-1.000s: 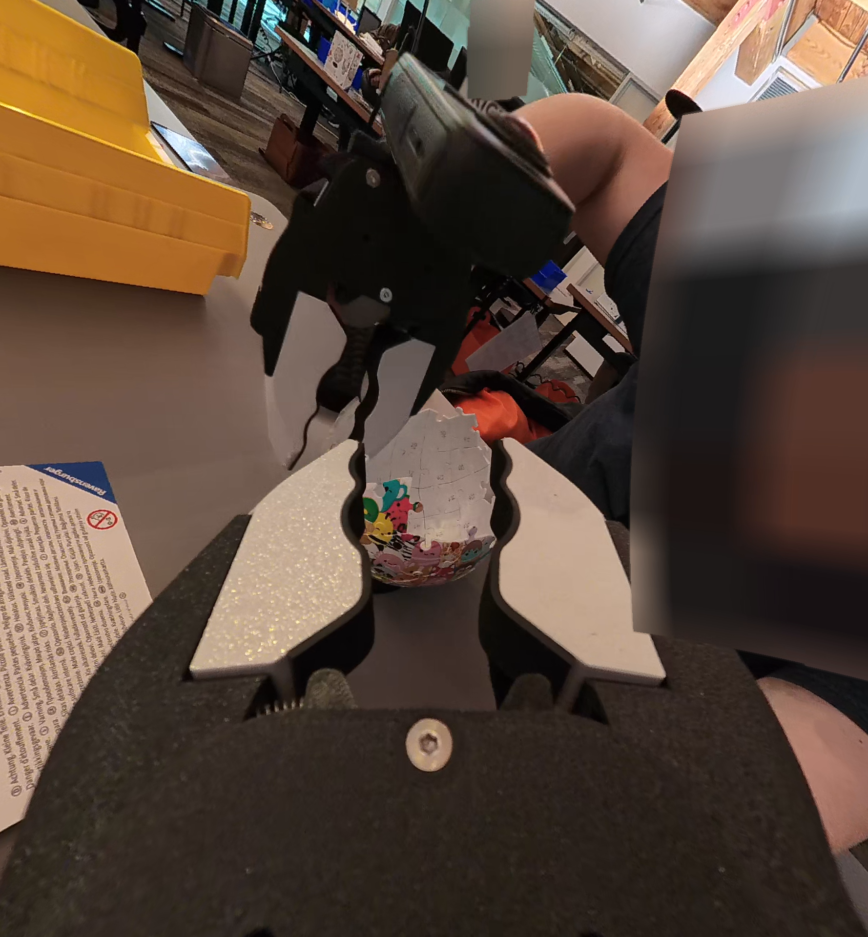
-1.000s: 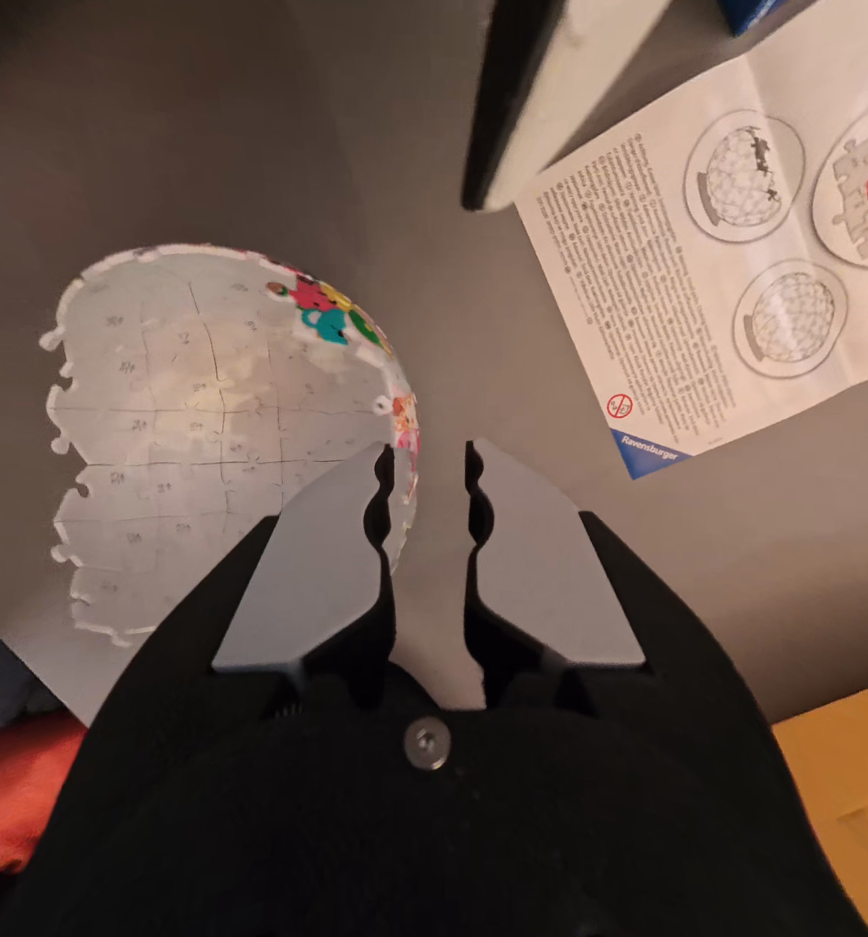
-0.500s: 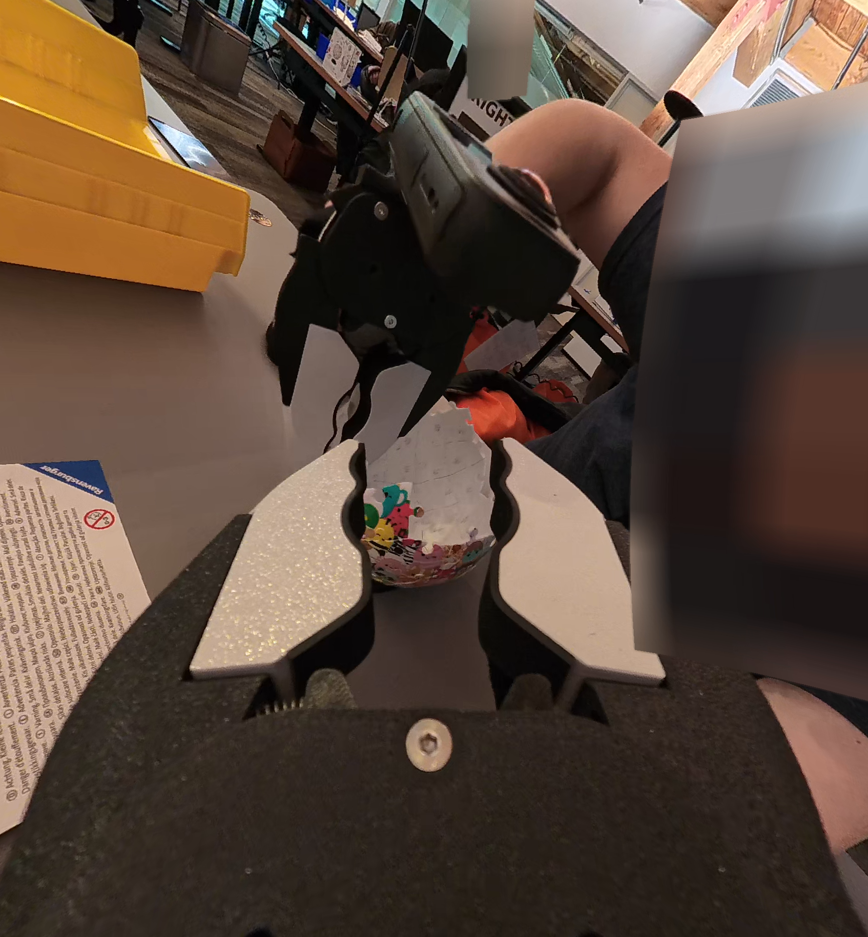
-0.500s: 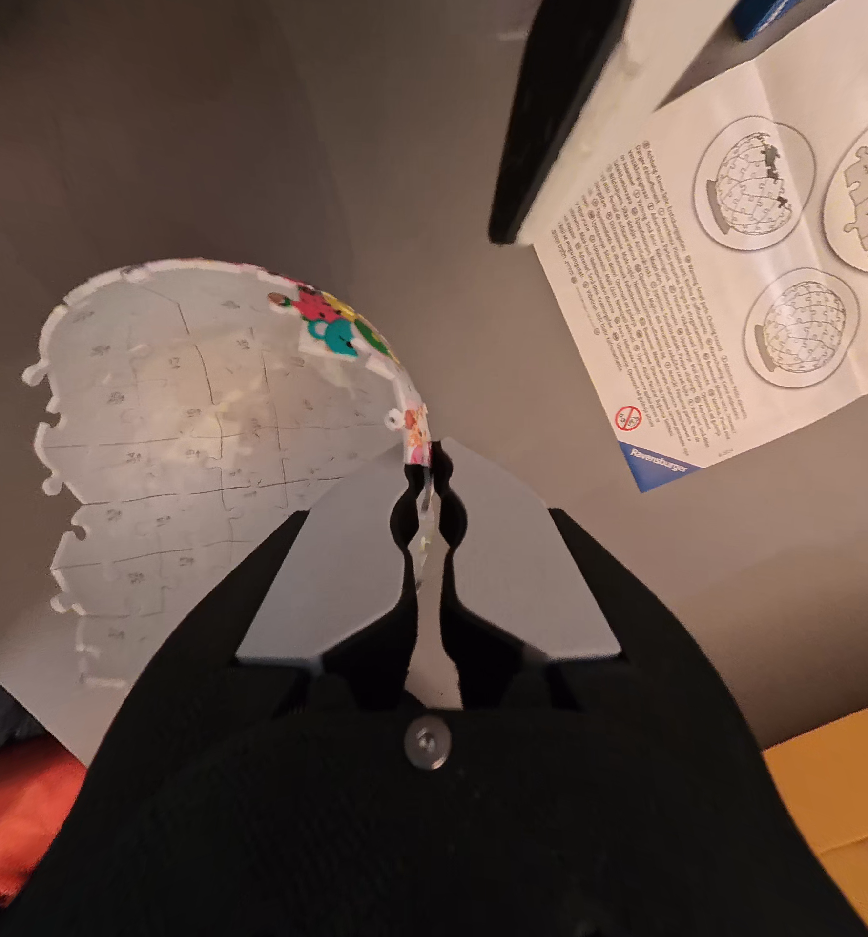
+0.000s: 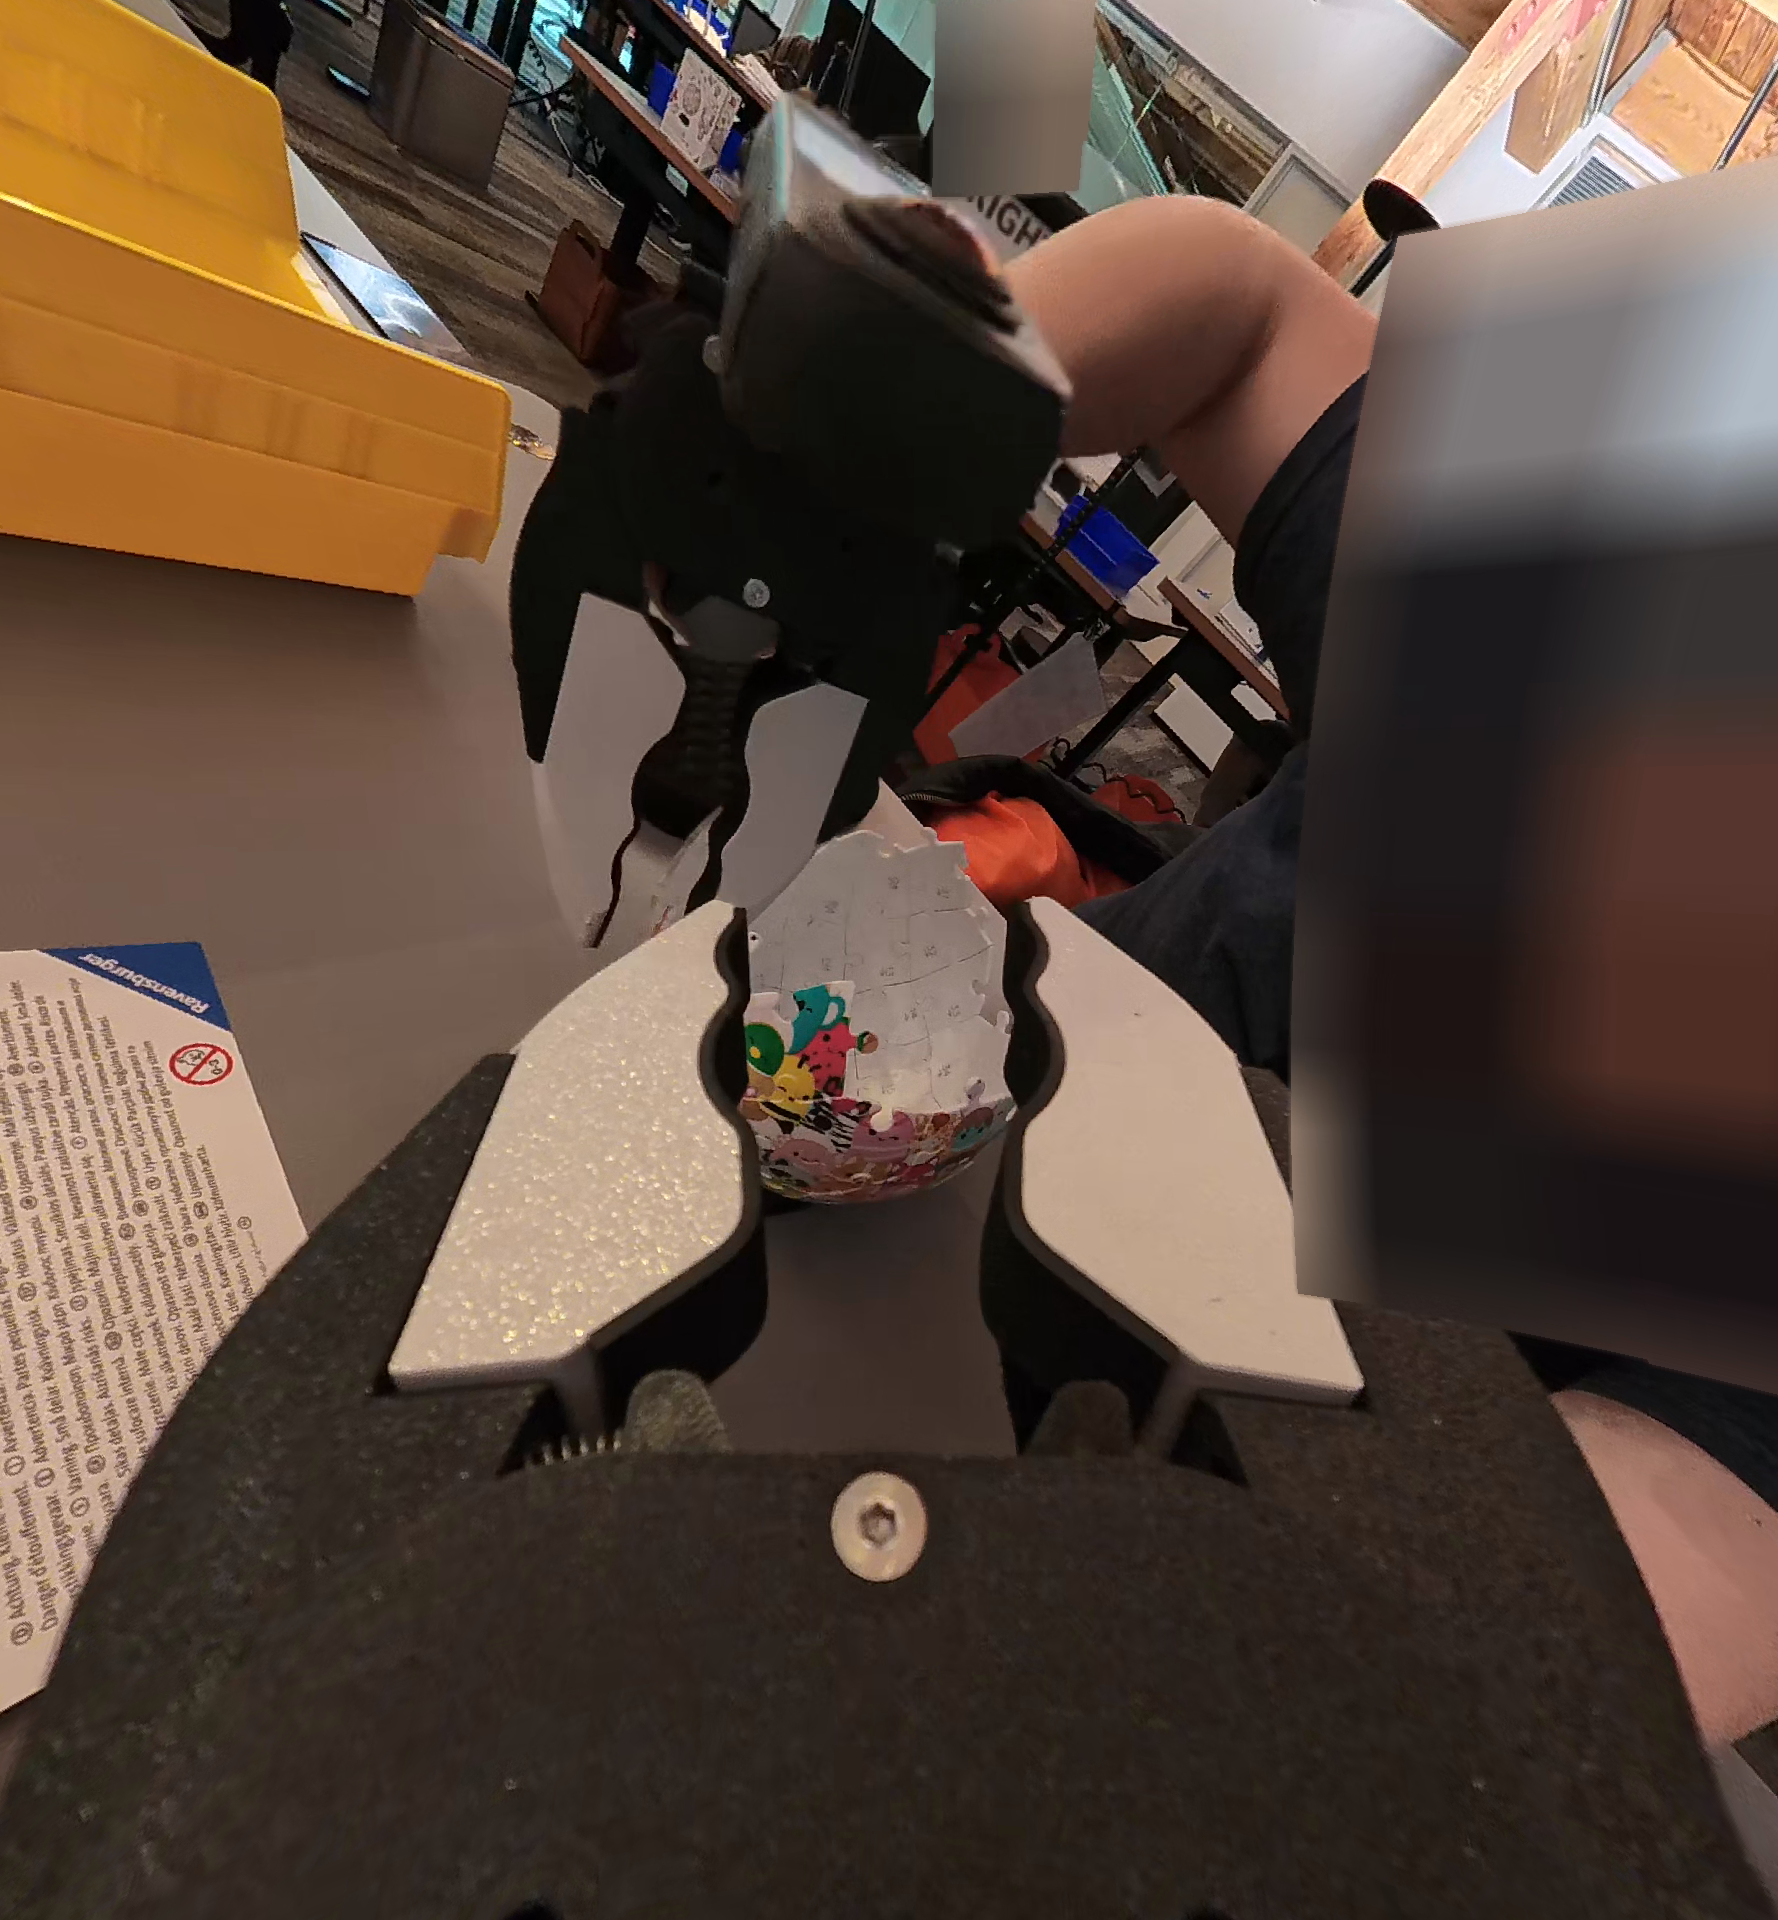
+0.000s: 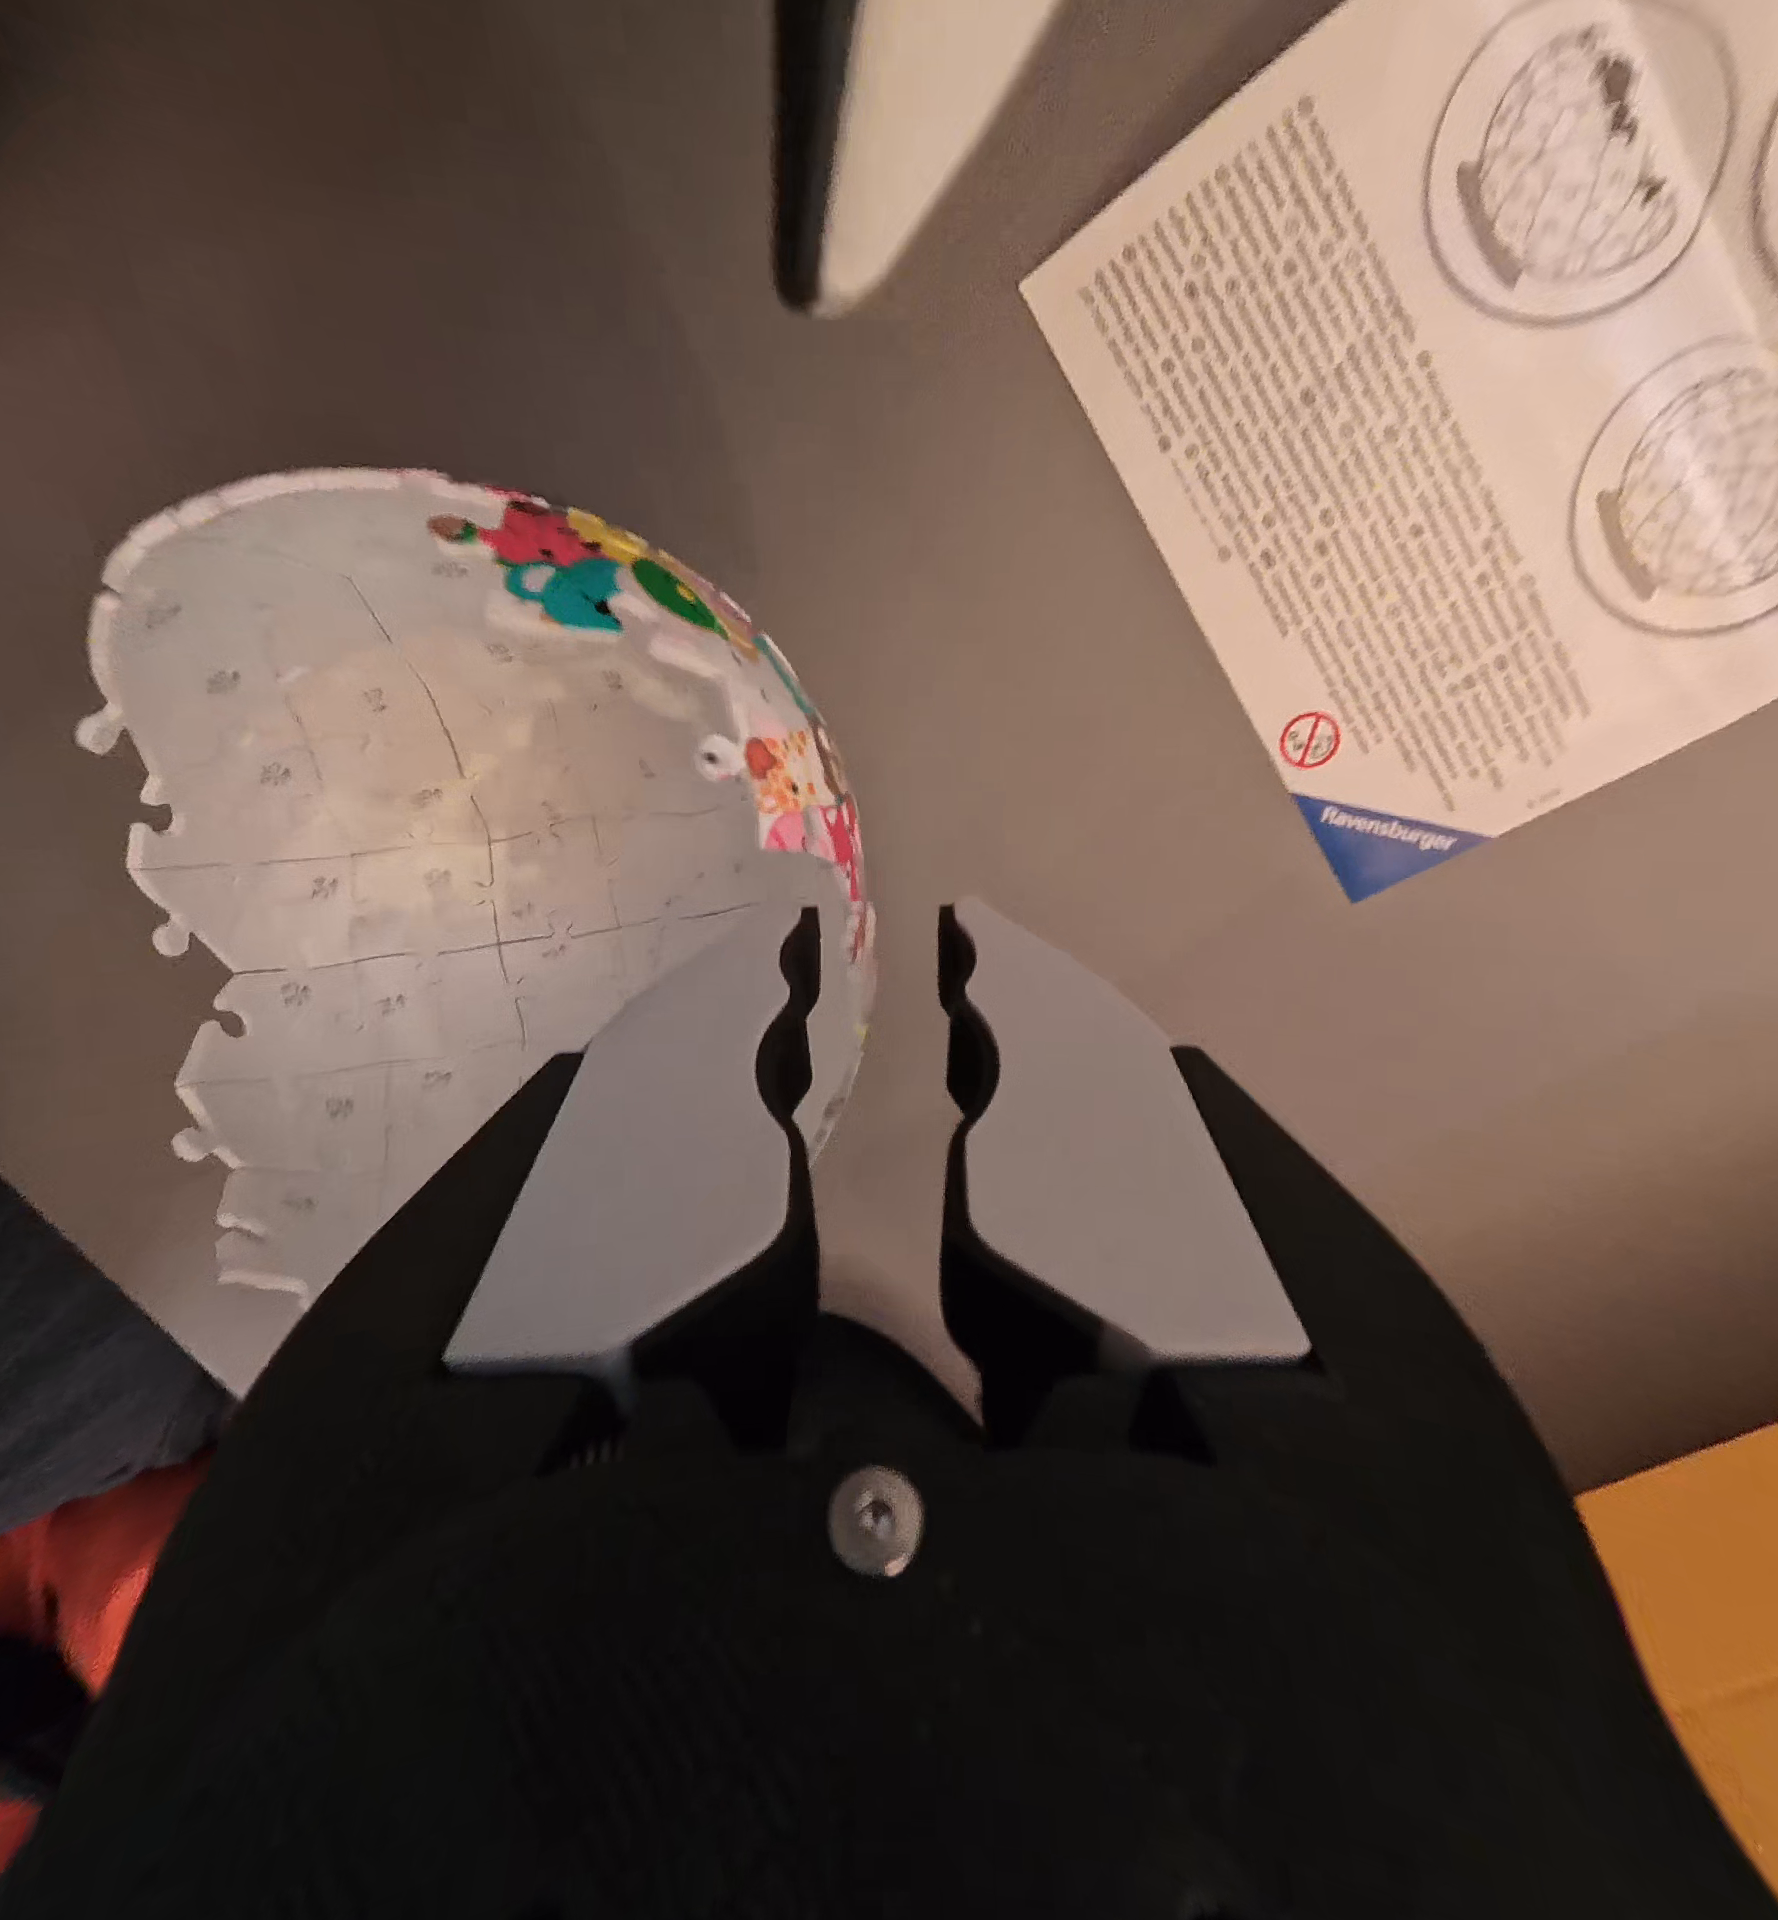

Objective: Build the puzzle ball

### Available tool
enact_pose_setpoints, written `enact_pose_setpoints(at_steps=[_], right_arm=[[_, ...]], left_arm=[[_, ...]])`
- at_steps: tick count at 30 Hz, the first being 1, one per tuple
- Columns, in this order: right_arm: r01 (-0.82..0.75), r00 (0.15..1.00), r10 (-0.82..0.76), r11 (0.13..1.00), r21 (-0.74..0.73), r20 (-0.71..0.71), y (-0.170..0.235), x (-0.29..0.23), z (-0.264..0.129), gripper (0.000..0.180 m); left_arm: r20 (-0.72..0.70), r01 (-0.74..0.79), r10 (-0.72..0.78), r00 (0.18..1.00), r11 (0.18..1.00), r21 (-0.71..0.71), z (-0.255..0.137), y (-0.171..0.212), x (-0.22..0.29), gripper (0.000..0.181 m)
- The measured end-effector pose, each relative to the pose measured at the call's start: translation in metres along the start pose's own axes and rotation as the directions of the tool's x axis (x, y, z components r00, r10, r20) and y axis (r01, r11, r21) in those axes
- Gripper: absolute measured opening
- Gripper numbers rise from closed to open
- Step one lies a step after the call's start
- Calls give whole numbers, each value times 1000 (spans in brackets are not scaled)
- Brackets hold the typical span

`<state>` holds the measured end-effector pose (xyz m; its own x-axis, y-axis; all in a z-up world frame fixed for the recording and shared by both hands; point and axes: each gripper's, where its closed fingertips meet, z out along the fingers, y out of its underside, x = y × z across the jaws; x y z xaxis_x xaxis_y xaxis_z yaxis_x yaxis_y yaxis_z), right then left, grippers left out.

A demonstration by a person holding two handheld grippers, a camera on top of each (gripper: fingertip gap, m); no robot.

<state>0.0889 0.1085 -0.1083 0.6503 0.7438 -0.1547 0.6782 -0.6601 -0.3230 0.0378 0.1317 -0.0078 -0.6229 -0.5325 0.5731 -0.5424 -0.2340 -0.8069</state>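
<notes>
The partly built puzzle ball [image 6: 397,831] is an open shell, white inside with colourful pieces on its rim, and it rests on the grey table [image 6: 1072,675] near the table's edge. My right gripper [image 6: 880,914] is open and points down, with the shell's coloured rim between its jaws; nothing is gripped. In the left wrist view the ball [image 5: 874,1049] sits just beyond my open, empty left gripper [image 5: 874,935], with the right gripper [image 5: 677,914] over its near-left rim. One left finger [image 6: 895,135] shows apart from the ball.
A printed instruction sheet [image 6: 1436,468] lies on the table; it also shows in the left wrist view [image 5: 85,1299]. A yellow bin [image 5: 168,395] stands at the back left. A person's arm [image 5: 1155,343] and lap are at the right, with an orange bag [image 5: 1020,842] beyond the table edge. Spacing between my two grippers at the tips: around 12 cm.
The right gripper closed on the ball's coloured rim half a second ago and has now opened again and drawn back a little. The left gripper and the ball stay almost still.
</notes>
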Motion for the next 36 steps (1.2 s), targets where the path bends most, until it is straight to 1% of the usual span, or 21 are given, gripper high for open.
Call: enact_pose_setpoints(at_steps=[3, 9, 18, 20, 21, 22, 23, 26, 28, 30, 32, 34, 35, 36], right_arm=[[-22, 1000, 22, 999, -40, 1, 6, 0, 5, 23], [-62, 997, 65, 997, -45, 52, 6, -4, 11, 7], [-48, 999, 49, 997, -62, 10, 6, -4, 10, 4], [-27, 1000, 27, 999, -32, -12, 2, -3, 8, 5], [-17, 1000, 16, 999, -31, -15, 2, -3, 7, 8], [-15, 1000, 15, 1000, -27, -24, 1, -3, 4, 23], [-20, 1000, 20, 1000, -12, -24, -1, -3, 1, 28], [-39, 999, 41, 995, 96, -22, -7, -6, -19, 28], [-34, 997, 45, 984, 175, -59, -7, -6, -39, 33], [-3, 993, 40, 948, 317, -108, -10, -10, -66, 35], [58, 982, 38, 871, 489, -185, -8, -21, -96, 36], [145, 955, 54, 771, 620, -291, 5, -36, -124, 36], [187, 939, 71, 717, 672, -338, 16, -46, -134, 38], [218, 921, 103, 662, 717, -375, 27, -56, -142, 45]], left_arm=[[-1, -2, 2, 1000, 1000, 3, 0, 0, 1, 47], [-1, -2, 2, 1000, 1000, 0, 0, 0, 1, 47], [0, 0, 0, 1000, 1000, -2, 0, 0, 0, 47], [-1, 2, -2, 1000, 1000, -3, 1, 0, 0, 47], [-1, 1, -1, 1000, 1000, -3, 1, 0, 0, 47], [-1, 0, 0, 1000, 1000, -4, 1, 0, 0, 47], [0, -2, 2, 1000, 1000, -4, 1, -1, 1, 47], [10, -13, 13, 1000, 1000, 1, -1, -3, 3, 47], [26, -31, 31, 999, 1000, 3, -4, -5, 7, 47], [59, -65, 65, 996, 998, 1, -9, -9, 15, 47], [105, -126, 123, 987, 992, 18, -17, -17, 31, 47], [152, -199, 184, 971, 976, 89, -23, -30, 53, 45], [166, -227, 205, 965, 965, 129, -25, -35, 65, 45], [184, -244, 216, 959, 958, 151, -25, -39, 76, 45]])
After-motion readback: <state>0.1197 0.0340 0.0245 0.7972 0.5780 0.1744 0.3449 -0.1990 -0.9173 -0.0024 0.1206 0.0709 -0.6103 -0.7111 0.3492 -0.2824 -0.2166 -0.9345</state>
